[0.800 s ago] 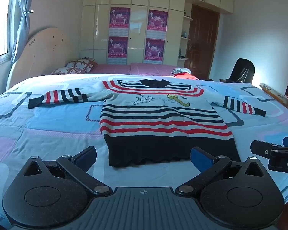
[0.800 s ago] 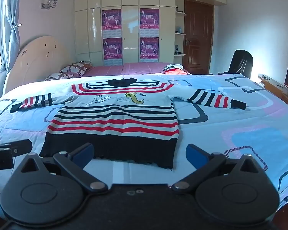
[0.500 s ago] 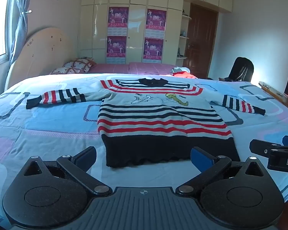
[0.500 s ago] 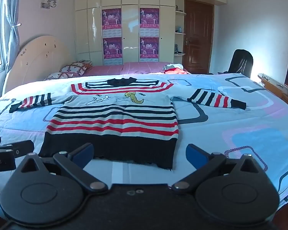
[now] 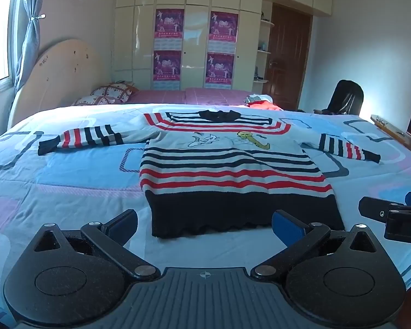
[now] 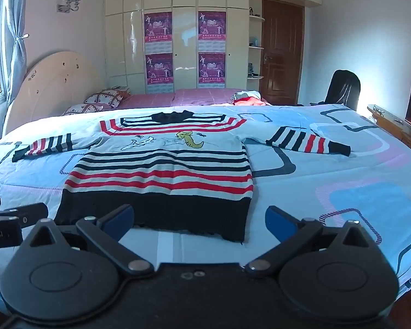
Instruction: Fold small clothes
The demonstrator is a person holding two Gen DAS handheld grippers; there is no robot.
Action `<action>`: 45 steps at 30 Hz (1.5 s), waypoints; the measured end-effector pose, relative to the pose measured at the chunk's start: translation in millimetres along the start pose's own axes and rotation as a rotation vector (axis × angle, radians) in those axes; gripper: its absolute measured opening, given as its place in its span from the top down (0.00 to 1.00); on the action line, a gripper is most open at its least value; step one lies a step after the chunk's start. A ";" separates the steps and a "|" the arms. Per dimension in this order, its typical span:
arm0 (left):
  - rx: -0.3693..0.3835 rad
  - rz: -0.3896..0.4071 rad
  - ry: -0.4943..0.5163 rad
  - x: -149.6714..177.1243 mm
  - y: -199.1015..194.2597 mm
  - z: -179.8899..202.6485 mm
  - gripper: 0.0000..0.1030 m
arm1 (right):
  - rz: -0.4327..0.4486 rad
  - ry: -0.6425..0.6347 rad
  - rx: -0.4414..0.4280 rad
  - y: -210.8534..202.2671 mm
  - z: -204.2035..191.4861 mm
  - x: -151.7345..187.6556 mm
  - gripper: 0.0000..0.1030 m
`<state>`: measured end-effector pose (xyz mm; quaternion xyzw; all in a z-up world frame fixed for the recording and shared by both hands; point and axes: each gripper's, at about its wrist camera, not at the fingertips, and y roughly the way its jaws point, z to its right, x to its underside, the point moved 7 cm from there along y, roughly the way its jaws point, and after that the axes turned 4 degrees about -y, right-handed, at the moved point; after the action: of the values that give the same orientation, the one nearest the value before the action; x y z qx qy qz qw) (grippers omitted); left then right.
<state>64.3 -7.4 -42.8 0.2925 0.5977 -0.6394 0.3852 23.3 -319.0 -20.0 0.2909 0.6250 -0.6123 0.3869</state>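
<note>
A small striped sweater (image 5: 227, 170) lies flat and face up on the bed, both sleeves spread out, black hem nearest me. It has red, black and white stripes and a cartoon print on the chest. It also shows in the right wrist view (image 6: 164, 170). My left gripper (image 5: 205, 223) is open and empty, just in front of the hem. My right gripper (image 6: 200, 219) is open and empty, in front of the hem's right part. The right gripper shows at the right edge of the left wrist view (image 5: 391, 213); the left gripper shows at the left edge of the right wrist view (image 6: 11, 219).
The bed has a light blue patterned cover (image 5: 54, 181). A wooden headboard (image 5: 60, 76) and pillows (image 5: 106, 96) are at the far left. More clothes (image 5: 260, 101) lie at the far edge. A black chair (image 5: 345, 98), a wooden shelf (image 6: 391, 120) and a dark screen stand at the right.
Both grippers have shifted very slightly; the sweater sits a little lower and left in the left view. The sweater itself has not moved and both grippers stay open.
</note>
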 end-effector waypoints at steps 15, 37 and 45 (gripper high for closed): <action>-0.002 0.000 -0.005 -0.6 -0.6 -5.2 0.00 | 0.004 -0.002 0.000 0.8 -3.4 -0.4 0.01; 0.002 0.002 -0.004 -3.3 1.3 -5.8 0.00 | 0.005 -0.004 0.003 -0.5 -7.1 -2.8 0.01; 0.003 0.003 -0.003 -3.3 1.5 -5.3 0.00 | 0.007 -0.005 0.003 -0.4 -8.0 -3.3 0.01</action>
<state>66.9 -1.7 -41.4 0.2930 0.5958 -0.6400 0.3868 23.7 -310.8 -17.3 0.2920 0.6223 -0.6127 0.3901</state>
